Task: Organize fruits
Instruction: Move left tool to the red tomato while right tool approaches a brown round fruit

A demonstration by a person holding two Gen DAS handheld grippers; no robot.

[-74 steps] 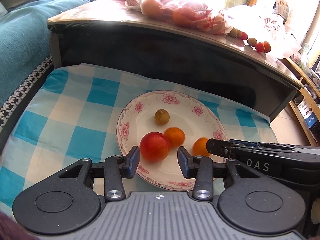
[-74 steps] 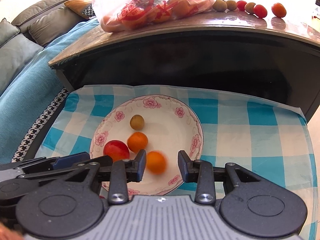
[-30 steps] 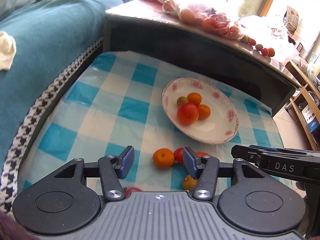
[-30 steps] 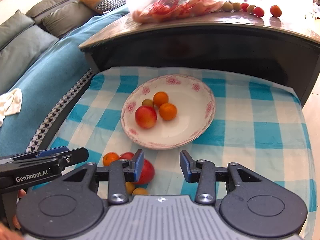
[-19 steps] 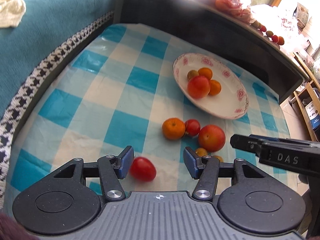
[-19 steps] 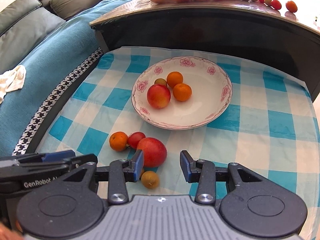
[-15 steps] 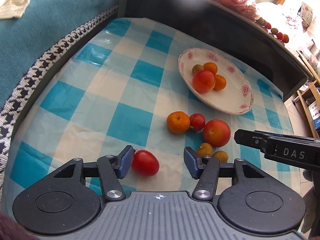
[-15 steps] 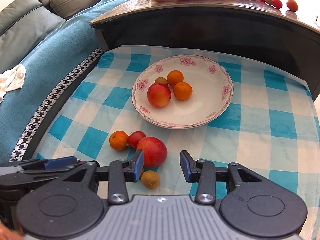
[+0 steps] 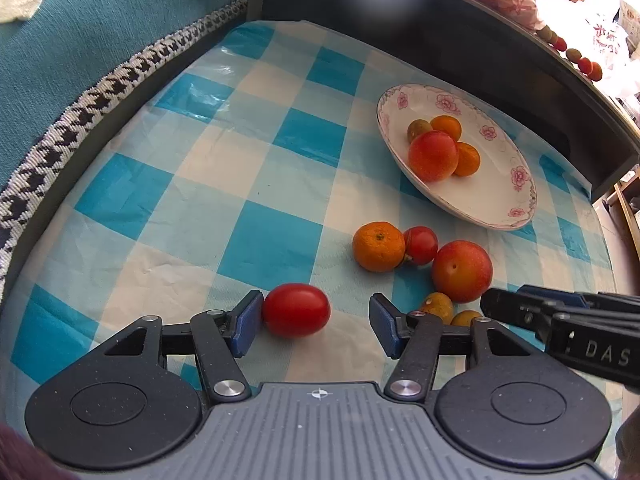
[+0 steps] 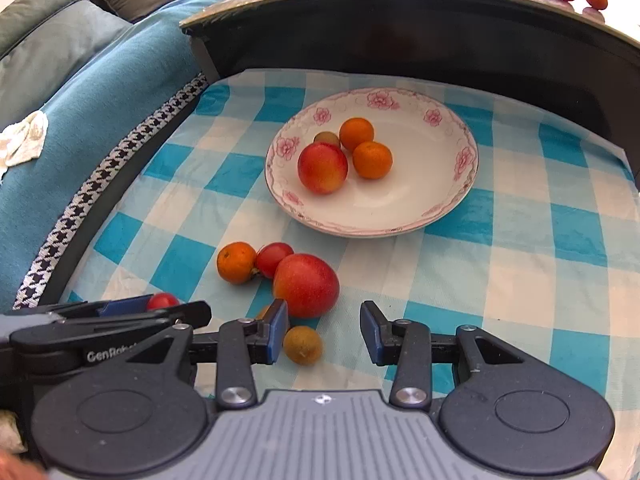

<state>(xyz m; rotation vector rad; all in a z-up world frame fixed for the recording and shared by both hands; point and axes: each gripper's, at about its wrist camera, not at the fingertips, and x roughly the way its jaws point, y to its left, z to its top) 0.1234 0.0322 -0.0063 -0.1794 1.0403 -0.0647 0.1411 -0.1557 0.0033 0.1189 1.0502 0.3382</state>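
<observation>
Both of your grippers have dropped away from the plate since the earlier frames and now sit low over the loose fruit on the checked cloth (image 9: 264,248). In the left wrist view, your left gripper (image 9: 316,326) has its jaws spread around the oval red tomato (image 9: 296,310) at lower centre; the left pad looks to be just touching it, the right pad stands apart, so nothing is pinched yet. Right of it lie the mandarin (image 9: 378,246), a small red tomato (image 9: 420,245) and the big red fruit (image 9: 462,271), bunched together. The flowered plate (image 9: 496,200), upper right, already holds four fruits. In the right wrist view, your right gripper (image 10: 324,334) is also spread and empty, with the small brown fruit (image 10: 302,345) between its pads, hard against the left one. Judging by this, the drop-off is done and you are lining up two fresh picks; six pieces look left to carry to the plate.
</observation>
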